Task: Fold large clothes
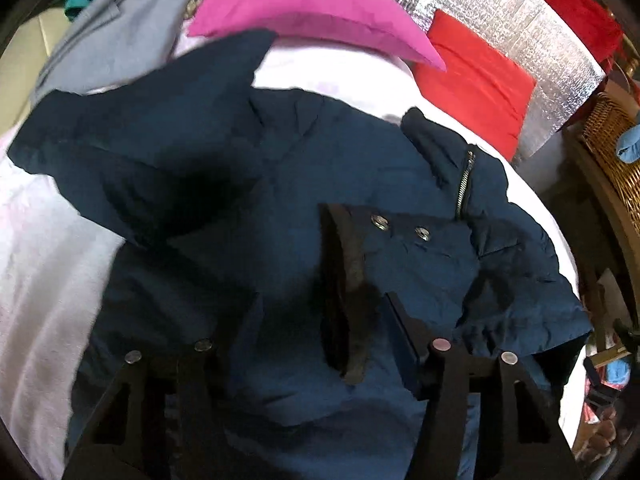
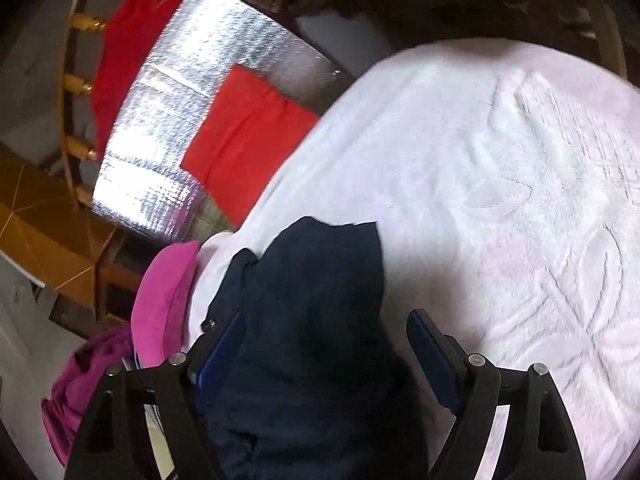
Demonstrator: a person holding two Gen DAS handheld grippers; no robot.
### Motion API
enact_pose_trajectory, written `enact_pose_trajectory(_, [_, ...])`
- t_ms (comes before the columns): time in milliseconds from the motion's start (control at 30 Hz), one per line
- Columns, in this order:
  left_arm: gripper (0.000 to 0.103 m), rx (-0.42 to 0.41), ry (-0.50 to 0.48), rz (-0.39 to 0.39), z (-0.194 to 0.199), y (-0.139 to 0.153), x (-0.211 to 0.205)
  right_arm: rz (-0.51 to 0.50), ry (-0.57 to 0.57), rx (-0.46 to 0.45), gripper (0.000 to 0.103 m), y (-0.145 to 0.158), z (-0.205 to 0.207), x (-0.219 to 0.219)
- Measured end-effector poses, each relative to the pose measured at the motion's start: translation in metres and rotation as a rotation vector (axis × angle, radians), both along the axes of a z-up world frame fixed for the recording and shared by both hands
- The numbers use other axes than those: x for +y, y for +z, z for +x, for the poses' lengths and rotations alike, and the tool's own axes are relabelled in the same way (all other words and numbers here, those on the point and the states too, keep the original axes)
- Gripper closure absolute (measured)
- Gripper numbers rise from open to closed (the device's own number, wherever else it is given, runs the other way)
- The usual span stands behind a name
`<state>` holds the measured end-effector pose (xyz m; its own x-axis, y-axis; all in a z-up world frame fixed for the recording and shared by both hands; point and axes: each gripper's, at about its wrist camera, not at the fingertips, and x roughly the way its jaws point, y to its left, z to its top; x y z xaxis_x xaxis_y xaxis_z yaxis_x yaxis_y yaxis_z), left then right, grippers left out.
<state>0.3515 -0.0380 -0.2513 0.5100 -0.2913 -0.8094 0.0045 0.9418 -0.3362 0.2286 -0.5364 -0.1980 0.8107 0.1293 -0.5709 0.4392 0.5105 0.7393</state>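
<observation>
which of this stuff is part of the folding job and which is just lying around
In the job:
- navy padded jacket with zip and snaps
- left gripper
- right gripper

Lying about:
- magenta cushion
- folded red cloth
- silver foil mat
- grey garment

No legible txt anywhere.

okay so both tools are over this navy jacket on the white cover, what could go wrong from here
The left tool sits over the navy padded jacket near its metal snaps and zipper; a finger might snag them. The right tool stands open around bunched fabric, so it may grab several layers, or the white textured cover.
</observation>
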Motion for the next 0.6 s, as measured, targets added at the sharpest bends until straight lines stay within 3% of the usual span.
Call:
enact_pose_trajectory(200, [0.033, 0.016, -0.099, -0.136, -0.004, -0.009, -0.017, 0.034, 0.056, 0.071, 0.021, -0.031, 0.035, 0.008])
enact_pose_trajectory(267, [0.045, 0.019, -0.112, -0.141, -0.004, -0.014, -0.023, 0.069, 0.086, 0.098, 0.038, -0.044, 0.044, 0.011])
enact_pose_trajectory(333, [0.069, 0.016, -0.118, -0.090, -0.002, -0.017, -0.029, 0.063, 0.101, 0.135, 0.048, -0.051, 0.052, 0.017])
enact_pose_trajectory(367, [0.073, 0.011, -0.127, -0.082, 0.000, -0.018, -0.031, 0.031, 0.101, 0.149, 0.051, -0.050, 0.053, 0.020])
enact_pose_trajectory(433, [0.092, -0.010, -0.131, -0.093, 0.005, -0.015, -0.029, -0.007, 0.105, 0.157, 0.056, -0.047, 0.055, 0.023])
enact_pose_trajectory(500, [0.094, -0.029, -0.150, -0.085, 0.009, -0.009, -0.024, -0.015, 0.100, 0.154, 0.058, -0.044, 0.056, 0.026])
enact_pose_trajectory(600, [0.095, -0.099, -0.150, 0.011, 0.015, 0.009, -0.022, -0.034, 0.092, 0.160, 0.060, -0.043, 0.053, 0.028])
